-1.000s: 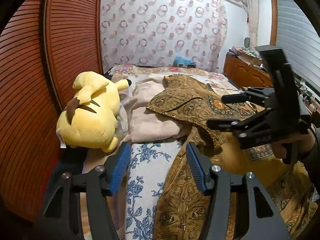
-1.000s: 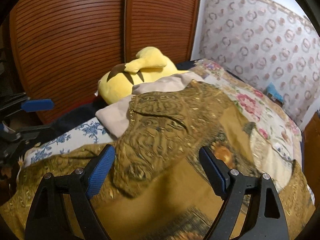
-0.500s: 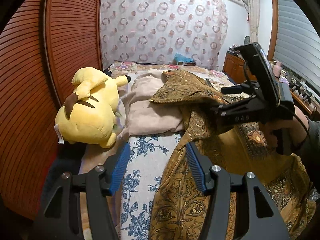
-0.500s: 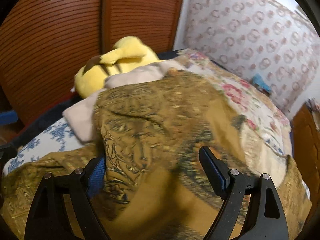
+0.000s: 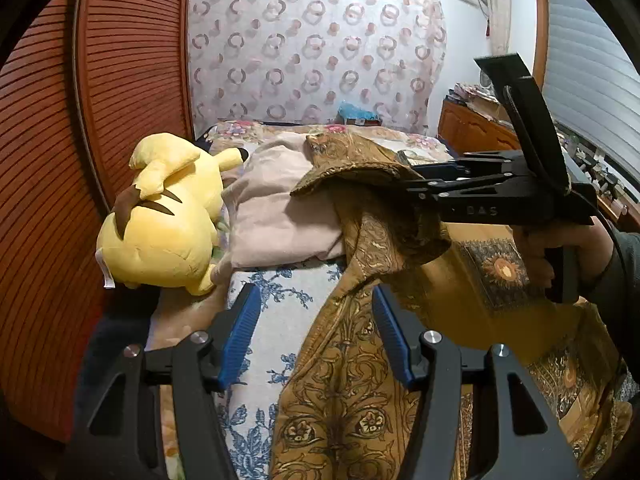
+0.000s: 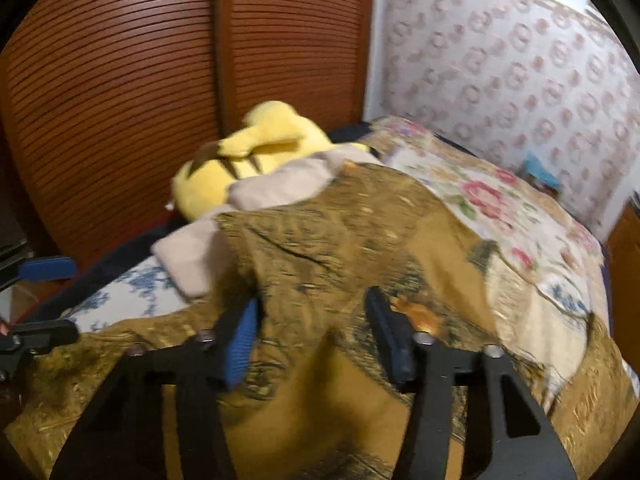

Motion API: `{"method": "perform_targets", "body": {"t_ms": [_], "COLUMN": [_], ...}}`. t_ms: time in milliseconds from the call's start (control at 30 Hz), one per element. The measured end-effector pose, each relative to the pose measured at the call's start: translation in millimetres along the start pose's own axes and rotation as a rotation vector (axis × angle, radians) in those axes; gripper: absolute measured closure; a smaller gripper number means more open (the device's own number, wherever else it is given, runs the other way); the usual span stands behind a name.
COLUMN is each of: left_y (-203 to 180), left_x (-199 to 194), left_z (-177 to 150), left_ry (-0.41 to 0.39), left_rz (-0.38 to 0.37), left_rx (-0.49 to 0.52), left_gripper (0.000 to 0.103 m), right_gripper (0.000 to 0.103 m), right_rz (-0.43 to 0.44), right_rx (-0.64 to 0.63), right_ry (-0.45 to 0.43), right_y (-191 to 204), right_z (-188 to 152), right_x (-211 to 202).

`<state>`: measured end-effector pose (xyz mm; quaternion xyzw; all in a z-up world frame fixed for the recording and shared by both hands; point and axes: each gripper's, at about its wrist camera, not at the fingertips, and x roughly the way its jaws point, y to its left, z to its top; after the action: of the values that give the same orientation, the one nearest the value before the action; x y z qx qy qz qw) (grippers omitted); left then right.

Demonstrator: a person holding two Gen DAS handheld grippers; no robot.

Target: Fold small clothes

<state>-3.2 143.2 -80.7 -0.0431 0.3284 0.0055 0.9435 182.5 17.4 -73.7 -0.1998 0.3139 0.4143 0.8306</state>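
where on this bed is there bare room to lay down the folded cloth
Free: the blue-flowered sheet between plush and gold cloth, and the floral cover toward the curtain. Crowded: the middle, with the beige garment and the cloth.

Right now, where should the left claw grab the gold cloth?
Grip the gold cloth by its long left edge, which lies thin and free on the flowered sheet. Bring the open left claw straight down over that edge, one finger each side.

Right gripper (image 6: 312, 332): jaws formerly wide, now closing with a fold of the gold patterned garment (image 6: 340, 240) between them. Garment's edge: formerly flat mid-frame, now raised, draped over the right gripper's fingers at centre right of left view.
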Motion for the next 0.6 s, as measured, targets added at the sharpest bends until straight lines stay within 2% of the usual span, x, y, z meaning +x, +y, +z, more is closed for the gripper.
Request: {"method": "perform_targets", "body": {"t_ms": [33, 100, 300, 400, 600], "left_y": [-1.2, -2.8, -8.3, -13.0, -20.2], "left_x": [1.2, 2.0, 5.2, 7.1, 10.7], "left_z": [-0.8, -1.4, -1.9, -0.5, 7.6], "left_ry": [0.005, 0.008, 0.014, 0.015, 0.014], "left_rz": [-0.001, 0.000, -0.011, -0.019, -0.020], "left_rx": [0.002, 0.006, 0.006, 0.014, 0.026], "left_gripper": [0.046, 0.046, 0.046, 0.046, 0.046], "right_gripper": [0.073, 0.081, 0.081, 0.068, 0.053], "right_rz": [0.001, -0.007, -0.111, -0.160, -0.209], "right_rx": [-0.022, -0.041, 0.038, 0.088, 0.130], "right_ry": [0.002, -0.007, 0.014, 0.042, 0.036], "right_y": [4.9, 9.1, -23.1, -45.7, -72.9], "right_z": [0.7, 0.8, -7.1, -16.0, -30.3], "right_x": [1.0, 0.2, -2.3, -4.6, -28.5]}}
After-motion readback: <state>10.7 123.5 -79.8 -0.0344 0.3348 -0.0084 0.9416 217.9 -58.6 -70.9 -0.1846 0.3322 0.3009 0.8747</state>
